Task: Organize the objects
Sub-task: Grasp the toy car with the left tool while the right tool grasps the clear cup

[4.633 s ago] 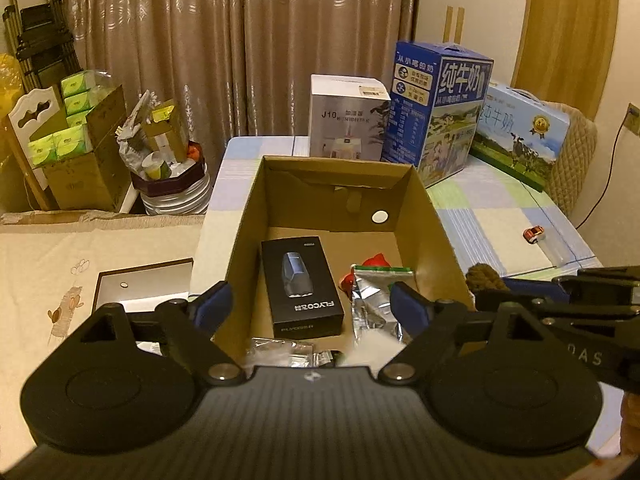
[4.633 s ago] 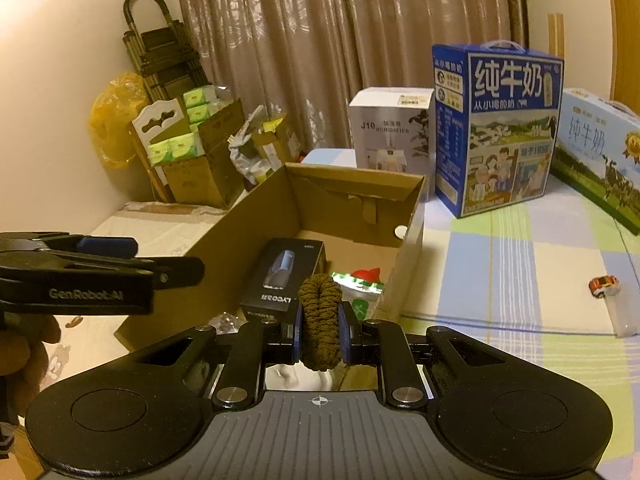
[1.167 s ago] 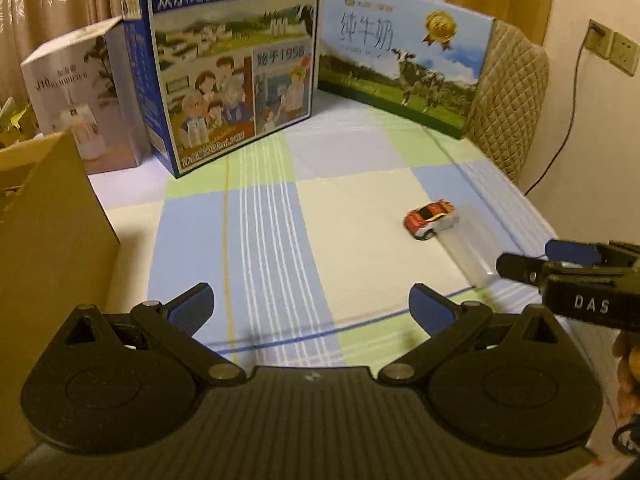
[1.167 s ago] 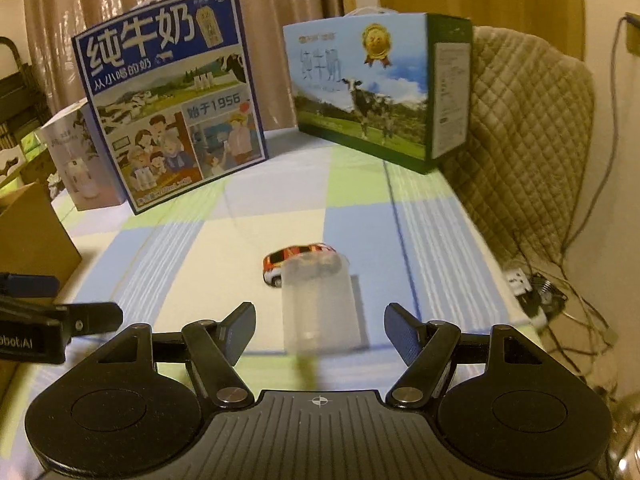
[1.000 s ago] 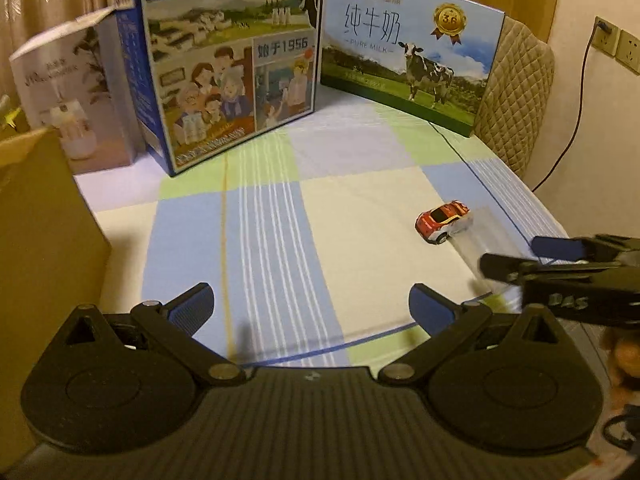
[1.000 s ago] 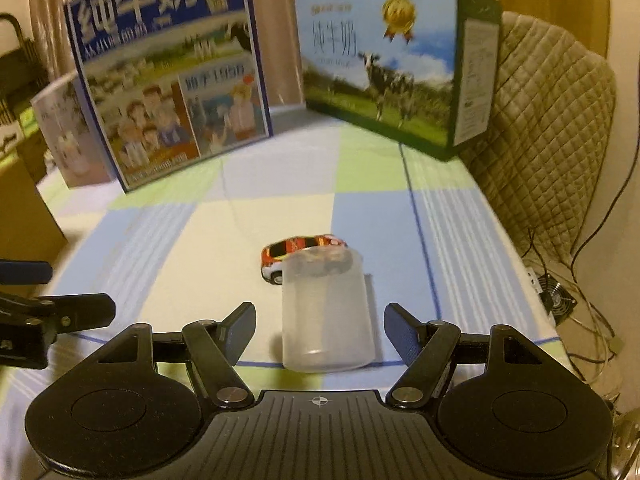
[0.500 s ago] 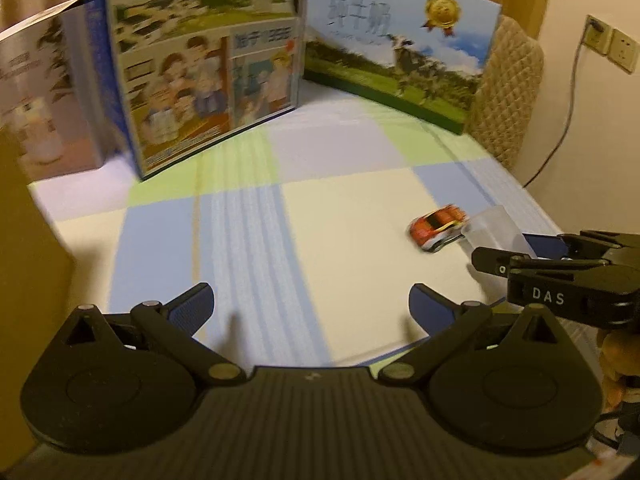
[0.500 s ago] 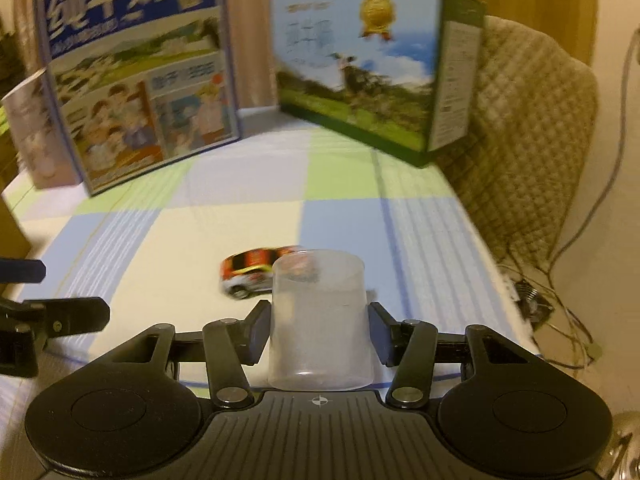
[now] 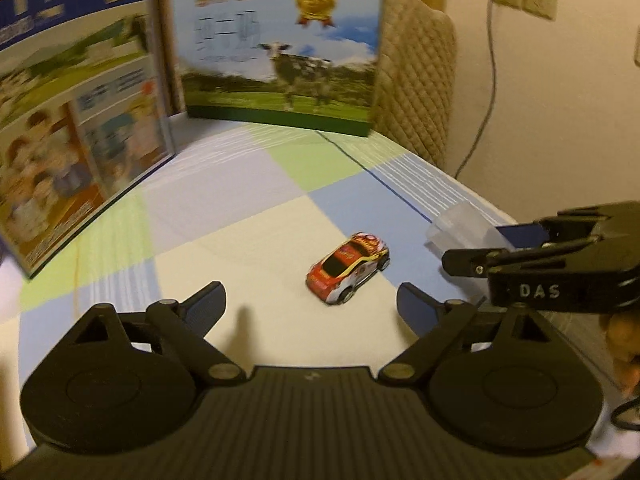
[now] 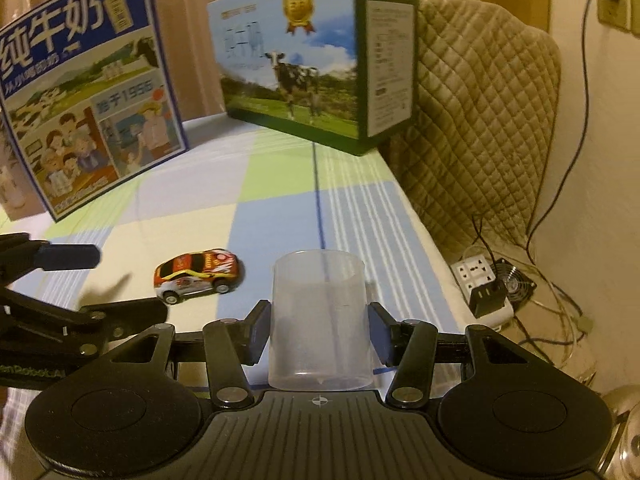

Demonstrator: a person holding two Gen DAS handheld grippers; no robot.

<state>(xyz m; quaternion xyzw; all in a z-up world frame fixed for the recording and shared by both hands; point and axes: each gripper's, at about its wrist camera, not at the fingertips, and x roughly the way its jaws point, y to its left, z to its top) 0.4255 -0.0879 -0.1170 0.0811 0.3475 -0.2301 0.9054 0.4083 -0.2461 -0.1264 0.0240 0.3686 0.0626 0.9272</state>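
A red and white toy car (image 9: 347,266) lies on the checked tablecloth (image 9: 224,216); it also shows in the right wrist view (image 10: 196,273). My left gripper (image 9: 310,300) is open and empty, with the car just ahead between its fingers. My right gripper (image 10: 318,328) is shut on a clear plastic cup (image 10: 319,322), held on its side with the mouth facing forward. In the left wrist view the cup (image 9: 464,228) sticks out of the right gripper to the right of the car.
A blue milk carton box (image 10: 86,92) and a green cow-print milk box (image 10: 304,60) stand at the back of the table. A quilted chair (image 10: 480,120) stands beyond the table's right edge, with a power strip (image 10: 480,284) and cables on the floor.
The right gripper closed on the clear cup and lifted it off the cloth. The left gripper moved forward and right, bringing the toy car between its open fingers.
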